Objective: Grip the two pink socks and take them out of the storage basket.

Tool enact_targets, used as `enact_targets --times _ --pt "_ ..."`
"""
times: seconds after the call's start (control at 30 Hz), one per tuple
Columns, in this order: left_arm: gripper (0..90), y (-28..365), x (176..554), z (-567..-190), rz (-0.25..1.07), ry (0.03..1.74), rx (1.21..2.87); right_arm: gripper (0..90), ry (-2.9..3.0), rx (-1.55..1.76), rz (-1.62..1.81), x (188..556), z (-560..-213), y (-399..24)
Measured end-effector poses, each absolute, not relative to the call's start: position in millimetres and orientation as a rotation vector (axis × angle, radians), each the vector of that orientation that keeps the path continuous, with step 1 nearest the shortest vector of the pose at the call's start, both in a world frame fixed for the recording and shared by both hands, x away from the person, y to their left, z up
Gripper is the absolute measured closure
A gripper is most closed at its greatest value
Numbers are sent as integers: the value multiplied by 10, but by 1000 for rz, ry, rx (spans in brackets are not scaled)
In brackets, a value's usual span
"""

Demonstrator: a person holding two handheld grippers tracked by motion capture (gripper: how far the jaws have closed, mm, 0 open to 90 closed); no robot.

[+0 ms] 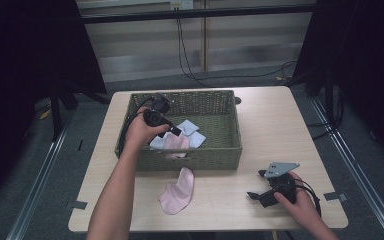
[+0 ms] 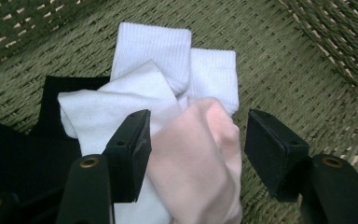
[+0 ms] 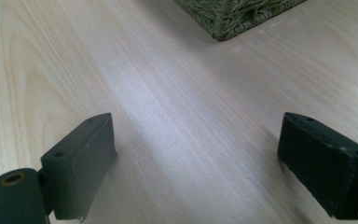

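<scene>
Pink sock (image 2: 200, 158) btwn wide left gripper (image 2: 196, 154) jaws, lower end cut off; right gripper (image 3: 196, 163) wide, empty.

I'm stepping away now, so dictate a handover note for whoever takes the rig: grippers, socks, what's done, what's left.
Left hand-held gripper: in the basket, jaws open around a pink sock; the pads do not seem to press it.
Right hand-held gripper: open, with nothing between its jaws, low over the table.
In the basket: that pink sock, white socks, something black.
Left: a second pink sock lies on the table in front of the basket; it probably goes in next.
</scene>
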State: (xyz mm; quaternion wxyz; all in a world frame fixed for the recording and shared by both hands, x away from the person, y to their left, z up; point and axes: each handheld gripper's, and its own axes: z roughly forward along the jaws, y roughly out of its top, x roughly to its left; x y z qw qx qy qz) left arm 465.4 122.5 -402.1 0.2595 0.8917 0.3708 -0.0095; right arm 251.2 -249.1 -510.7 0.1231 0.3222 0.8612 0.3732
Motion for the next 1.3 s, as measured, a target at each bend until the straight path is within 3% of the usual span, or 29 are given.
enact_targets --times 0.6,0.8,0.93,1.1,1.3 --pt "324 1212 4759 -4263 -79 1046 2435 104 2513 940 1089 2512 -5107 -2491" --pt "337 1193 4777 -4342 -93 1044 2455 104 2512 939 1089 2512 -5108 -2491" --pt "446 1173 4778 -4388 -77 1041 2505 104 2512 939 1088 2512 -5108 -2491" --pt "766 1179 4779 -4338 -83 1057 2536 104 2513 934 1089 2513 -5108 -2492" --pt "814 1253 4774 -4198 -94 1090 2518 104 2514 939 1089 2511 -5107 -2491"
